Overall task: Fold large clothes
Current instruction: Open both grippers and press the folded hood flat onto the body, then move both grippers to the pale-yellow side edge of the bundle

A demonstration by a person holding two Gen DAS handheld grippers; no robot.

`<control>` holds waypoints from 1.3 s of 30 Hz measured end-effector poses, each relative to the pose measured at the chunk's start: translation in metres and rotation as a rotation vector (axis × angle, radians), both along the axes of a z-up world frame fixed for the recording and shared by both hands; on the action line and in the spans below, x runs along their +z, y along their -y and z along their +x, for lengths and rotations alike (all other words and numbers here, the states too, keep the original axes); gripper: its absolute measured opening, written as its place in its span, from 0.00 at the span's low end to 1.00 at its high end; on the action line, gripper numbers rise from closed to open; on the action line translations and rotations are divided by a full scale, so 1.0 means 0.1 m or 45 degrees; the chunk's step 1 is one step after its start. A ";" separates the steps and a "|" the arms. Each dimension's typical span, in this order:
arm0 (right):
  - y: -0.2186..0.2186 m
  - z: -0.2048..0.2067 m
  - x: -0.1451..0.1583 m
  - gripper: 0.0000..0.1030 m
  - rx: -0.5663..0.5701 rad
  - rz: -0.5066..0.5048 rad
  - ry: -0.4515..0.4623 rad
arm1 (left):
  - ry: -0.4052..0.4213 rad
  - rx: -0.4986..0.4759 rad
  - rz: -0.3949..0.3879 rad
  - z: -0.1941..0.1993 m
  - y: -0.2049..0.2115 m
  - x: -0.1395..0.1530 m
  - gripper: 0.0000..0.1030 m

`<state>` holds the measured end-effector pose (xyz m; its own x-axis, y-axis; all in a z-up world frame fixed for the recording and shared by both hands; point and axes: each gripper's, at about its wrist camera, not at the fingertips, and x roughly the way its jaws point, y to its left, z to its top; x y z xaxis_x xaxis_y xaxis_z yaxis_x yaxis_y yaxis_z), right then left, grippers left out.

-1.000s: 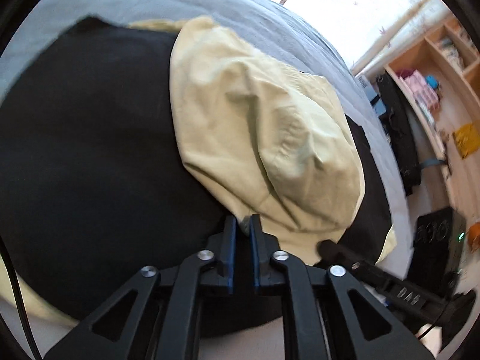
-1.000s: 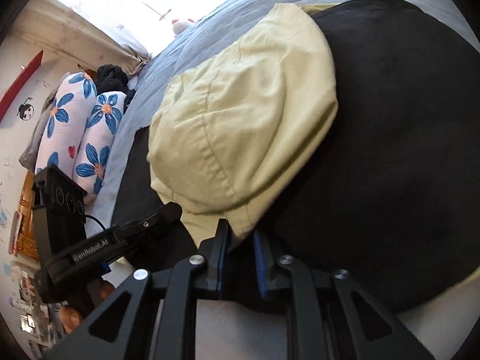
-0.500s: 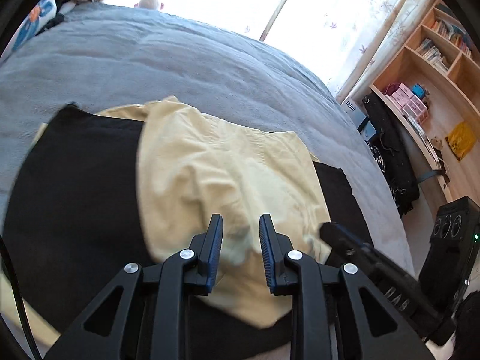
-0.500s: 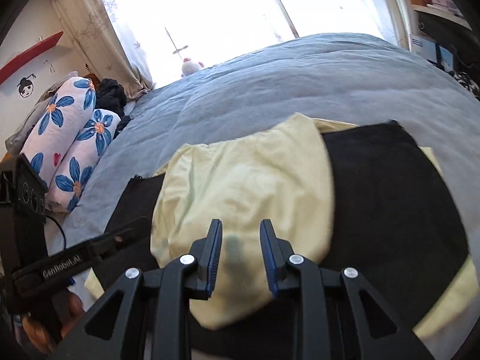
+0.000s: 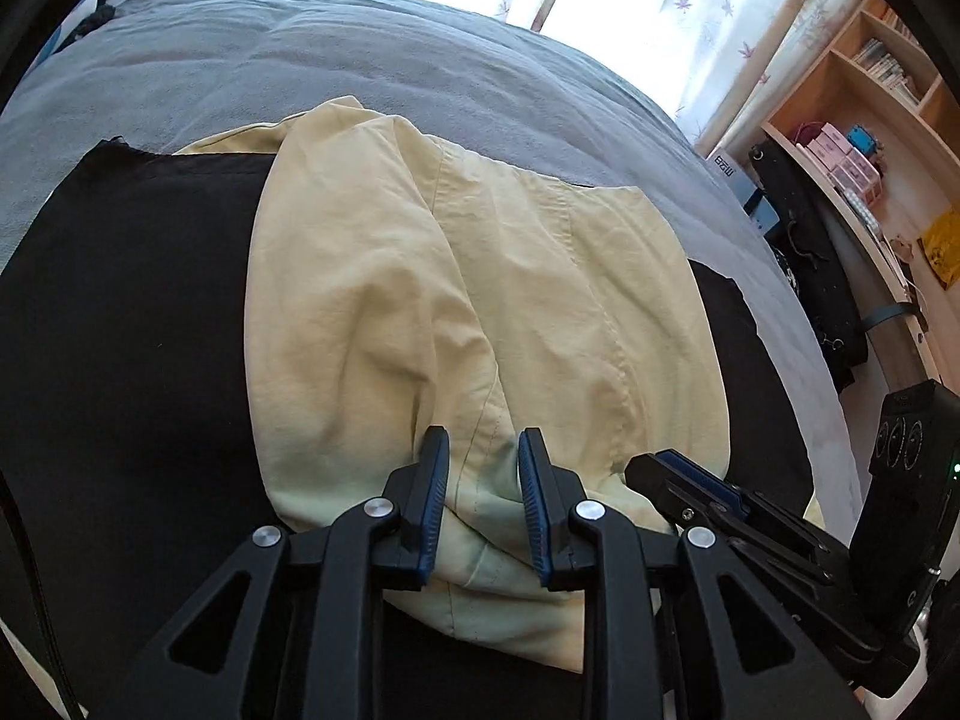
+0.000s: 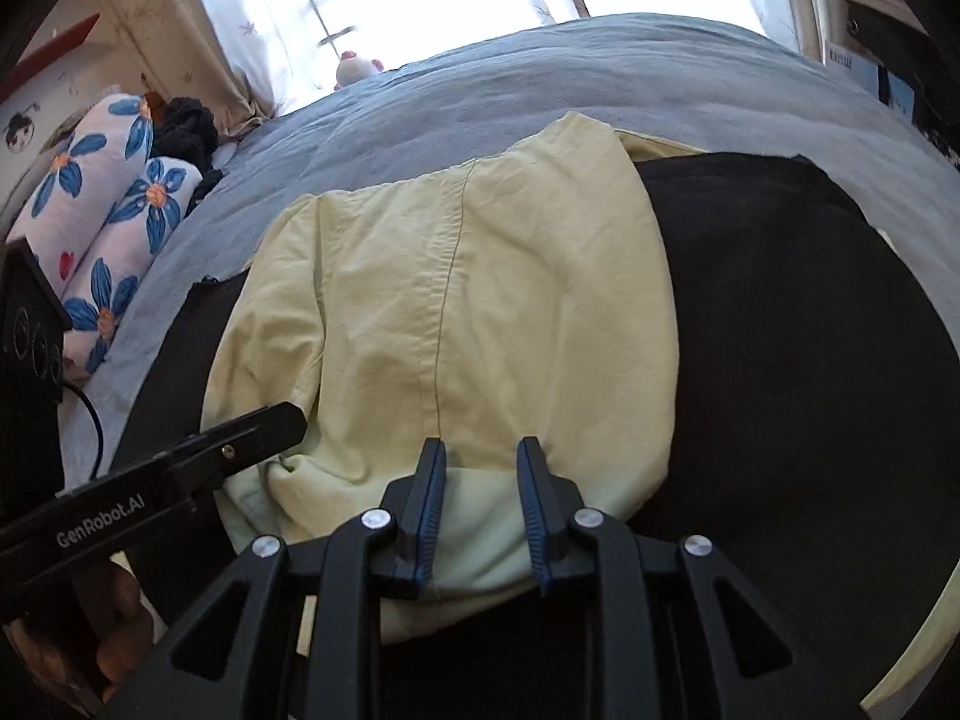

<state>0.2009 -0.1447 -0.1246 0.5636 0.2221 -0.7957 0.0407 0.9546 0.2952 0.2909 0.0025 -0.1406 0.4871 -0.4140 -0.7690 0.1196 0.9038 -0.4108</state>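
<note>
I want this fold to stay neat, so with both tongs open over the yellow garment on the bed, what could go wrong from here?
1. The yellow garment lies puffy and creased, so the fold may spring open or set crooked.
2. The left tongs and right tongs hover open close together; regrasping could catch the black cloth underneath too.
3. The near edge looks bunched, so a pinch might take only one layer.

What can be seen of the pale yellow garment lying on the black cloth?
The pale yellow garment looks like thin, wrinkled woven cotton with stitched seams running along its length. It lies folded over itself in a rounded, puffy heap, its near edge showing a doubled layer. It rests on a black cloth spread over the grey bedcover, and a yellow strip pokes out beyond the black cloth's far edge. The left gripper and right gripper both sit open over its near hem, neither pinching it.
</note>
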 end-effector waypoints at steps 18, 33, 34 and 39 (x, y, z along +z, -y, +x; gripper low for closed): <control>-0.07 -0.55 0.72 0.25 -0.048 0.010 0.084 | 0.099 0.075 0.119 -0.70 -0.02 0.75 0.60; -0.26 -1.66 2.02 0.27 0.015 -0.186 0.308 | 0.271 0.153 0.214 -1.86 -0.31 1.68 0.68; -0.25 -1.76 2.13 0.30 0.022 -0.190 0.332 | 0.275 0.157 0.219 -1.93 -0.33 1.73 0.68; -0.25 -2.04 2.43 0.38 0.019 -0.211 0.413 | 0.285 0.177 0.220 -2.18 -0.41 1.87 0.69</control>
